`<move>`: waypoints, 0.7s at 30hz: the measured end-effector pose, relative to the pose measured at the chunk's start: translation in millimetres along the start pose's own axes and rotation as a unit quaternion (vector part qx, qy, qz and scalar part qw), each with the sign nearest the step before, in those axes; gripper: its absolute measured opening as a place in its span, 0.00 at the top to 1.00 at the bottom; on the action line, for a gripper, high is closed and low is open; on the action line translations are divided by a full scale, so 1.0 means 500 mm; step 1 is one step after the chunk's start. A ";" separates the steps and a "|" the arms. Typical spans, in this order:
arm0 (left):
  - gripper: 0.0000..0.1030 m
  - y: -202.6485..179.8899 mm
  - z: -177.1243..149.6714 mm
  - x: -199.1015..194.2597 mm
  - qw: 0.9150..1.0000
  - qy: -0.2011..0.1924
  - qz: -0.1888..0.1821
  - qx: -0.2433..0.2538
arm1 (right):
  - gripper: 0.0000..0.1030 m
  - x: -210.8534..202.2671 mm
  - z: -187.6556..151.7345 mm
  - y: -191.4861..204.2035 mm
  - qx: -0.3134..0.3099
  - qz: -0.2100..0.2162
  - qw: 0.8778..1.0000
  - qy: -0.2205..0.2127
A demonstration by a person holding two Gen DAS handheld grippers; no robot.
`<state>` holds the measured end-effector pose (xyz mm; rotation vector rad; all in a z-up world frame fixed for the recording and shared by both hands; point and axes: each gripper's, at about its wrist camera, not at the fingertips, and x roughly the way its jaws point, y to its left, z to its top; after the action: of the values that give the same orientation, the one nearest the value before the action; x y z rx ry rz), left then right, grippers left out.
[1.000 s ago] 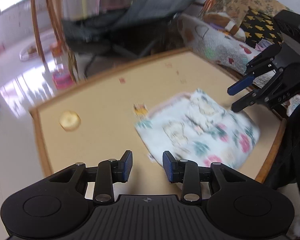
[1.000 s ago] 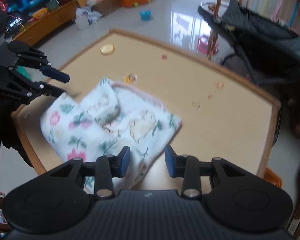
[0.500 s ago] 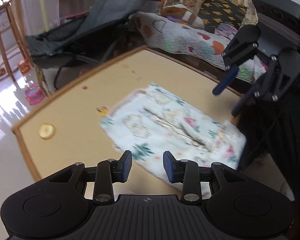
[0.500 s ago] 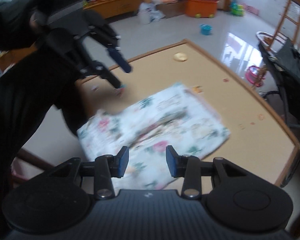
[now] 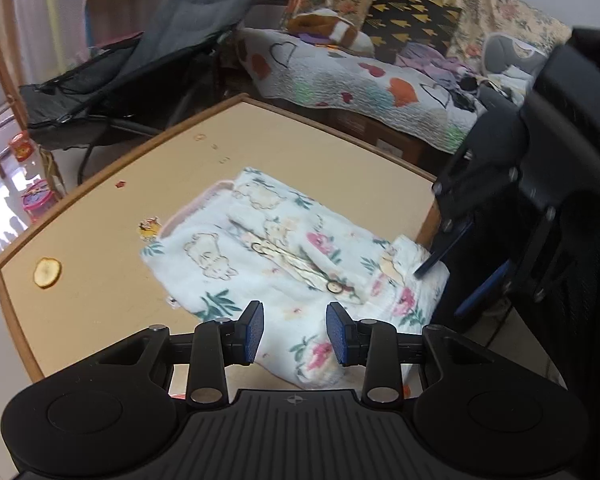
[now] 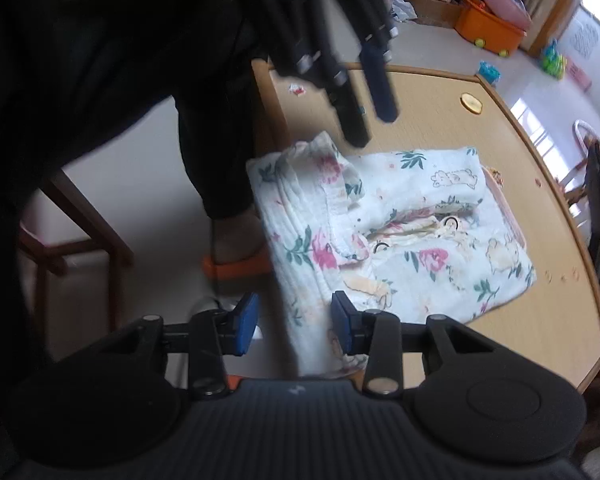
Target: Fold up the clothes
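Floral cloth garment (image 5: 284,264) lies crumpled on the desk (image 5: 100,240), its edge overhanging, blurred. Left claw (image 5: 295,334) and right claw (image 6: 294,324) hover narrowly parted, empty, at 6 o'clock.

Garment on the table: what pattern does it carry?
White garment with pink flowers, green leaves and pale cartoon bears; clearest in the right wrist view.
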<state>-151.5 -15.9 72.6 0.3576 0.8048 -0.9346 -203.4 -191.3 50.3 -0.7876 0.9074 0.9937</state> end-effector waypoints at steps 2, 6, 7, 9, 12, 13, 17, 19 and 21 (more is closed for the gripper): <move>0.63 0.000 0.003 -0.009 1.000 -0.003 0.003 0.001 | 0.61 0.018 -0.001 0.007 -0.016 -0.023 1.000 0.011; 0.63 -0.007 0.005 -0.026 1.000 -0.002 -0.002 0.007 | 0.67 0.046 -0.004 0.013 -0.040 -0.058 0.997 0.030; 0.63 -0.009 0.005 -0.030 1.000 -0.003 -0.001 0.011 | 0.70 0.051 -0.005 0.012 -0.041 -0.061 0.997 0.033; 0.63 -0.015 0.004 -0.039 1.000 -0.004 -0.003 0.022 | 0.75 0.051 -0.003 0.007 -0.033 -0.057 0.997 0.035; 0.63 -0.027 0.006 -0.055 0.999 -0.010 -0.013 0.050 | 0.80 0.044 0.002 -0.019 0.007 -0.031 0.999 0.038; 0.63 -0.034 0.006 -0.060 0.998 -0.012 -0.019 0.065 | 0.83 0.042 0.003 -0.036 0.032 -0.018 0.999 0.037; 0.63 -0.067 0.004 -0.073 0.991 -0.018 -0.046 0.126 | 0.86 0.034 -0.004 -0.108 0.126 0.026 0.991 0.030; 0.63 -0.086 0.002 -0.074 0.986 -0.016 -0.061 0.152 | 0.86 0.035 -0.009 -0.136 0.158 0.043 0.986 0.032; 0.63 -0.107 -0.003 -0.066 0.981 -0.010 -0.071 0.178 | 0.86 0.039 -0.012 -0.157 0.179 0.057 0.981 0.036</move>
<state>-207.4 -26.3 99.7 0.6058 0.6486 -1.2173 -127.1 -217.0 41.4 -0.4718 1.1660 0.8714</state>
